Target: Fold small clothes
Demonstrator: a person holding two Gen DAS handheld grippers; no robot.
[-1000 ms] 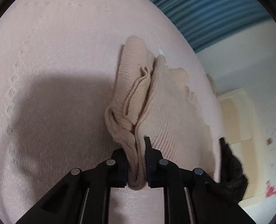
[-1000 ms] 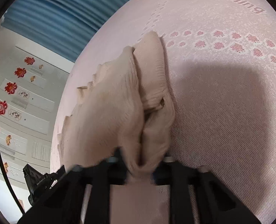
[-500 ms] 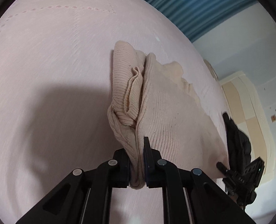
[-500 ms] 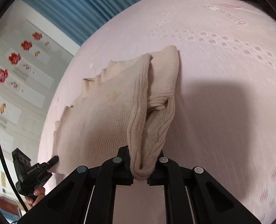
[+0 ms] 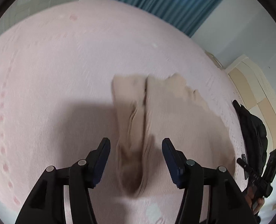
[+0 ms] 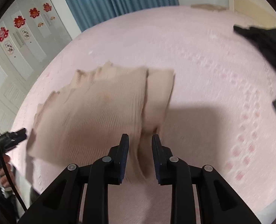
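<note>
Now, seen from the left wrist, the left gripper (image 5: pixel 136 145) stands with its jaws spread wide and nothing clamped between them. The beige knit garment (image 5: pixel 153 119) lies on the pink bedspread (image 5: pixel 54 74), and its folded ridge runs up the picture through the gap between the fingers without touching either one. The cloth is blurred, so its ribbing can barely be made out. At the right edge a black garment (image 5: pixel 252 127) lies on the bed, with the right gripper (image 5: pixel 257 169) just below it. A blue curtain (image 5: pixel 167 3) hangs behind.

From the right wrist, the right gripper (image 6: pixel 140 145) is parted about halfway, and the near edge of the folded beige knit garment (image 6: pixel 100 112) sits in the opening. Whether the pads touch the cloth cannot be told through the blur. The garment spreads left across the pink bedspread (image 6: pixel 203 65). The left gripper (image 6: pixel 12 134) shows at the left edge, and the black garment (image 6: pixel 268 43) lies upper right.
</note>
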